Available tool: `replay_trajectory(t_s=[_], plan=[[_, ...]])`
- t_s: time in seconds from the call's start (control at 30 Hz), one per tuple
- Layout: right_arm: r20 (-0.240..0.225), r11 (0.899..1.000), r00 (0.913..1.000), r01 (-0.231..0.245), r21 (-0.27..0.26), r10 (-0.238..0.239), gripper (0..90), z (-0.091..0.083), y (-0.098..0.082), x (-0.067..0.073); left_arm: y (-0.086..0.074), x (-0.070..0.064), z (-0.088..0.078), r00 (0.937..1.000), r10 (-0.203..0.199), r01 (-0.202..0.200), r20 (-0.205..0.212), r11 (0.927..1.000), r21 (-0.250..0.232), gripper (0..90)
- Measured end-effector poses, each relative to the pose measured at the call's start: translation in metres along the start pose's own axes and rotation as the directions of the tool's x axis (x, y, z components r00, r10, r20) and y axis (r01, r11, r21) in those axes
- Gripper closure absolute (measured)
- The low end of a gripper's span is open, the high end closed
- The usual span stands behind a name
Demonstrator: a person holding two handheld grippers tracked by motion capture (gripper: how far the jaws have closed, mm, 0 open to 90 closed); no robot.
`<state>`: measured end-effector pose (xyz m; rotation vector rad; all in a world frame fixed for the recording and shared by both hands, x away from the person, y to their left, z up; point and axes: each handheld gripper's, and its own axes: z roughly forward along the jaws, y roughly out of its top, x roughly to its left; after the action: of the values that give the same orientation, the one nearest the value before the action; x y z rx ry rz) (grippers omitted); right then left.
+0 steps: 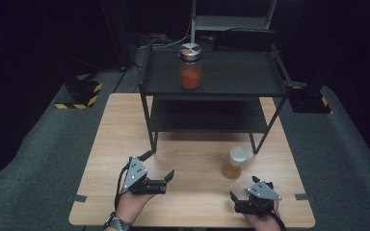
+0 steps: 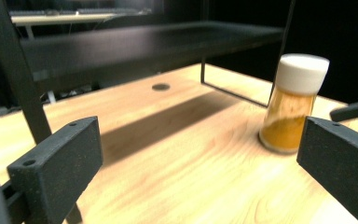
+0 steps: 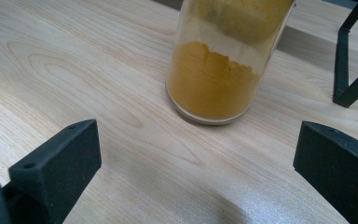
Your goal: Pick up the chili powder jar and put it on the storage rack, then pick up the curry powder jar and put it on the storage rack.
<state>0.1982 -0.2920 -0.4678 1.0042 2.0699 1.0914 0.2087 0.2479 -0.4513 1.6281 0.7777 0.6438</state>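
A small glass jar [image 1: 234, 163] with a white lid and yellow powder stands upright on the wooden table [image 1: 192, 202], right of centre. My right gripper [image 1: 243, 187] is open just in front of it; in the right gripper view the jar [image 3: 219, 70] stands ahead of the wide-apart jaws, untouched, with the gripper [image 3: 196, 168] empty. My left gripper [image 1: 158, 165] is open to the jar's left and points towards it. The left gripper view has the jar [image 2: 293, 107] ahead on the right, beyond the empty gripper [image 2: 200, 163]. A taller jar [image 1: 190, 67] of orange contents with a metal lid stands on the shelf's top tier.
A black two-tier metal shelf [image 1: 212, 86] stands across the back half of the table; its front legs [image 1: 153, 139] come down near the jar and the left gripper. One leg [image 3: 349, 70] is close to the jar's right. Dark floor surrounds the table.
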Motion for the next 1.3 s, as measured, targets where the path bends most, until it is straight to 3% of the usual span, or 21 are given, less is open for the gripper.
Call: replay_trajectory(t_s=[0.3,0.57,0.73,0.93,1.1,1.3], plan=[[0.009,1.000,0.9999,-0.006,-0.003,0.006,0.0,0.000,-0.001,0.001,-0.033,0.005,0.000,0.9995,-0.022,0.021,0.021,0.9974,0.069,0.4],[0.023,1.000,0.9997,-0.003,0.006,0.002,0.0,0.001,0.001,0.004,-0.039,0.007,0.000,0.9996,-0.023,0.020,0.016,0.9873,0.158,0.4],[0.031,1.000,0.9995,0.009,0.018,-0.009,0.1,0.002,0.003,0.006,-0.036,0.006,-0.003,0.9998,0.018,-0.014,-0.014,0.9775,0.211,0.4],[0.043,1.000,0.9990,0.012,0.016,-0.013,0.1,0.002,0.003,0.009,-0.026,-0.003,-0.003,0.9955,0.083,-0.067,-0.044,0.9551,0.289,0.4],[0.041,1.000,0.9989,0.022,0.009,-0.022,0.0,0.001,0.002,0.009,-0.022,-0.008,0.000,0.9915,0.126,-0.109,-0.033,0.9405,0.322,0.6],[0.045,1.000,0.9989,0.012,-0.010,-0.011,0.1,-0.001,-0.002,0.009,-0.021,-0.012,0.000,0.9888,0.147,-0.130,-0.026,0.9342,0.332,0.6]])
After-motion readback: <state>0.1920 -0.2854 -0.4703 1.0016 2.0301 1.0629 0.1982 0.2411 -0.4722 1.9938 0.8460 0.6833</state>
